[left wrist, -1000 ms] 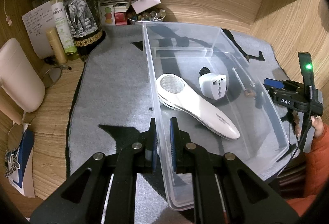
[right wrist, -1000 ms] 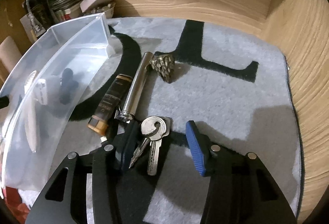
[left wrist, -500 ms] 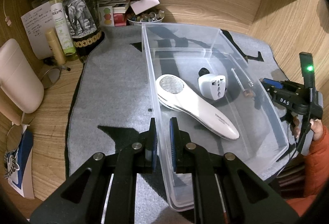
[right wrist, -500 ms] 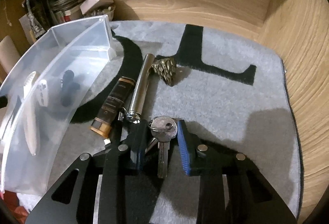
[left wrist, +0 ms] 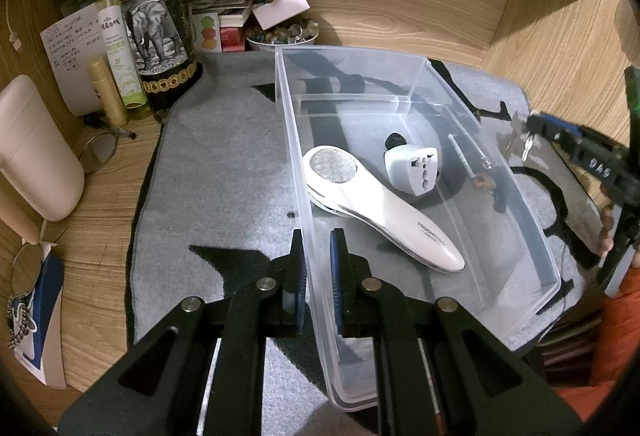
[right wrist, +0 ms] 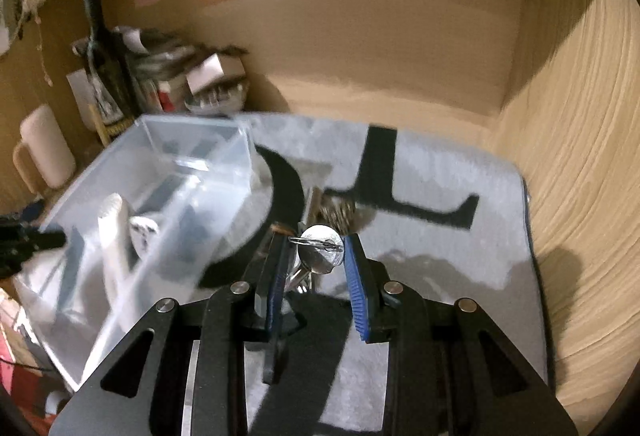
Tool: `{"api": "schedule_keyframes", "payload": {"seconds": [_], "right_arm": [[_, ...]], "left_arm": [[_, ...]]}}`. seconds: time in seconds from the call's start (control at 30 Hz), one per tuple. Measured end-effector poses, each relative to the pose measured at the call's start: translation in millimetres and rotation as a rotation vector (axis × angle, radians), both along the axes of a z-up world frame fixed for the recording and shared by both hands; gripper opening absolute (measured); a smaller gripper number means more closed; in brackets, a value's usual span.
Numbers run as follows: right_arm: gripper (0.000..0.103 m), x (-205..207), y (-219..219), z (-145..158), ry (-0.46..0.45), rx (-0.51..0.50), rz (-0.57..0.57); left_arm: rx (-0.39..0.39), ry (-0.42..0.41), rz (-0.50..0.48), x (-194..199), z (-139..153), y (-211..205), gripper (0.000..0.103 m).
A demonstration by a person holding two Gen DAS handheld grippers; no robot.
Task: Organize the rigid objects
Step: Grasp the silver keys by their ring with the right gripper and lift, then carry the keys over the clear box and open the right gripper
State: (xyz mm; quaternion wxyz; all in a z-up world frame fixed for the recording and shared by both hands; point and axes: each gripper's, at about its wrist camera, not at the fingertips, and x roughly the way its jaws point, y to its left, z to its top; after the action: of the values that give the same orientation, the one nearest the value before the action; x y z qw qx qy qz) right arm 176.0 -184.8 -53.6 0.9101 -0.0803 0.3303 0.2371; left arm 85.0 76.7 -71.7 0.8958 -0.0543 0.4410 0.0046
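Observation:
A clear plastic bin (left wrist: 400,56) lies on the grey mat. My left gripper (left wrist: 318,256) is shut on its left wall. Inside lie a white handheld device (left wrist: 384,220), a white plug adapter (left wrist: 414,168) and a thin pen-like stick (left wrist: 466,158). My right gripper (right wrist: 314,254) is shut on a bunch of silver keys (right wrist: 322,252), lifted off the mat to the right of the bin (right wrist: 176,140). From the left wrist view the right gripper (left wrist: 532,124) shows beyond the bin's right wall with the keys (left wrist: 522,142) hanging from it. Behind the keys, a bronze pinecone-like piece (right wrist: 340,212) rests on the mat.
A dark wine bottle (left wrist: 156,16), spray bottles, papers and a bowl of beads (left wrist: 280,34) crowd the back left corner. A beige case (left wrist: 36,152) and glasses (left wrist: 94,152) lie left of the mat. Wooden walls close the back and right. An orange sleeve (left wrist: 616,336) shows at right.
My right gripper closed on the keys, then rose and tilted up with them, so the tube and lighter on the mat dropped from sight. The left gripper kept still on the bin wall.

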Motion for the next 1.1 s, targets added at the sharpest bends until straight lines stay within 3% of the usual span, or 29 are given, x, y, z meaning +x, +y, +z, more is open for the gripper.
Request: {"api": "schedule_keyframes", "payload": {"seconds": [0.63, 1.1], "right_arm": [[0.026, -34, 64, 52, -0.134, 0.105, 0.205], [0.026, -30, 126, 27, -0.062, 0.024, 0.348]], "left_arm": [[-0.022, -0.009, -0.009, -1, -1, 5, 0.010], [-0.041, -0.016, -0.017, -3, -1, 9, 0.010]]}}
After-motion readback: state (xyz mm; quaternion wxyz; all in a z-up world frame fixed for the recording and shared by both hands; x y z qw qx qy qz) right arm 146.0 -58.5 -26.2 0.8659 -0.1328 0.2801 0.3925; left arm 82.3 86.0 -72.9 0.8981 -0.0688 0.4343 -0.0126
